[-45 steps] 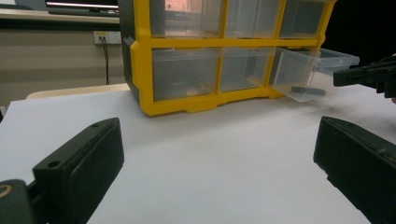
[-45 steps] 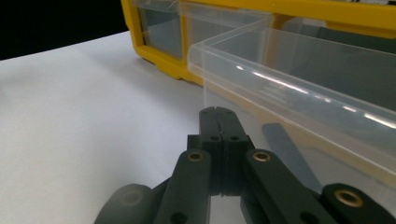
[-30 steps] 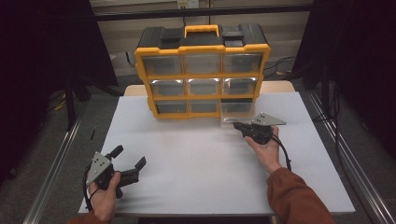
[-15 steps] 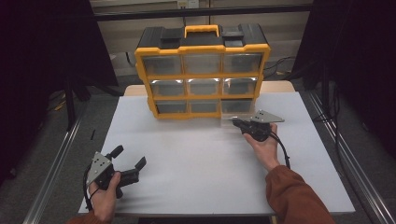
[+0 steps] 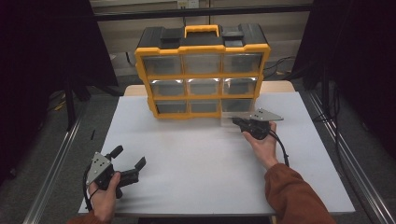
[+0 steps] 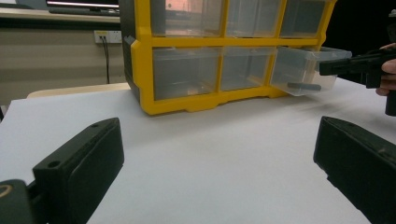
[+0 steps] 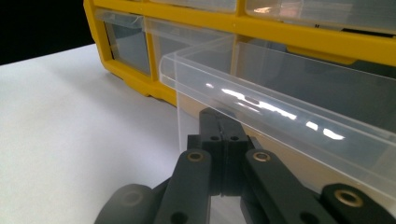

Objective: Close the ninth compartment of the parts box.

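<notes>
Jaws shut — right gripper on clear drawer.

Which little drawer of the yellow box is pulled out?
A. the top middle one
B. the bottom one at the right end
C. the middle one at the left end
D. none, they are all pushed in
B: the clear bottom drawer at the right end sticks out of the yellow box, with the right tongs at its front edge.

Left gripper rests low with jaws spread wide; right gripper, arm outstretched, has jaws pressed together.
</notes>
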Demonstrator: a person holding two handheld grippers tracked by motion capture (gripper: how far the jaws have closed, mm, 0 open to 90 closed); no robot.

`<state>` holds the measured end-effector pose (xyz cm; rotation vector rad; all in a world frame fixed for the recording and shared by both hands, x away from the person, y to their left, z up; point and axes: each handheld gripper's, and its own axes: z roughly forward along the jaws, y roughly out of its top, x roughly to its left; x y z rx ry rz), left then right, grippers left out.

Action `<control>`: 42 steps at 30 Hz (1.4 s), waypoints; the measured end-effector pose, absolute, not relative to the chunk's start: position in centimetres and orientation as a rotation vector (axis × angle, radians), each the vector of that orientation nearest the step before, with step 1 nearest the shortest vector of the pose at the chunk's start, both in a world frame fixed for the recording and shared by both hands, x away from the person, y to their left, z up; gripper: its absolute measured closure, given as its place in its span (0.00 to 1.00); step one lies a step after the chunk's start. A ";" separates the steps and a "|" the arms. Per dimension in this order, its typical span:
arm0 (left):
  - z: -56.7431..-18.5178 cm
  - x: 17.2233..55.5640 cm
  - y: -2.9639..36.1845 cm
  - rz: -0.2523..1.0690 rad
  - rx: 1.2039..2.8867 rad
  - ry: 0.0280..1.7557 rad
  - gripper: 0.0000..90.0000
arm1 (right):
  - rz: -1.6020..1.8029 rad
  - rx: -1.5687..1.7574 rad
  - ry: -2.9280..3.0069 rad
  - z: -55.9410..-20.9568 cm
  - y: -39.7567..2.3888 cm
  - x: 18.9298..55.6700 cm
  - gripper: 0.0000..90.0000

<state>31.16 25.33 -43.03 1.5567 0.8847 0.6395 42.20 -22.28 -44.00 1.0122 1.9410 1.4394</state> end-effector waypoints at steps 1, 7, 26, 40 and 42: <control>-43.0 31.2 25.4 0.641 1.557 0.884 0.02 | 1.441 1.015 1.942 -44.0 -22.2 42.3 1.00; -43.0 31.1 25.4 0.641 1.557 0.884 0.02 | 1.438 1.006 1.946 -44.0 -21.9 42.5 1.00; -43.0 31.2 25.4 0.641 1.557 0.884 0.02 | 1.426 1.008 1.942 -44.2 -21.8 43.1 1.00; -43.0 31.2 25.3 0.639 1.549 0.889 0.02 | 1.410 1.001 1.948 -44.1 -21.7 43.8 1.00; -43.0 31.2 25.3 0.639 1.548 0.890 0.02 | 1.414 1.006 1.944 -44.1 -21.7 43.9 1.00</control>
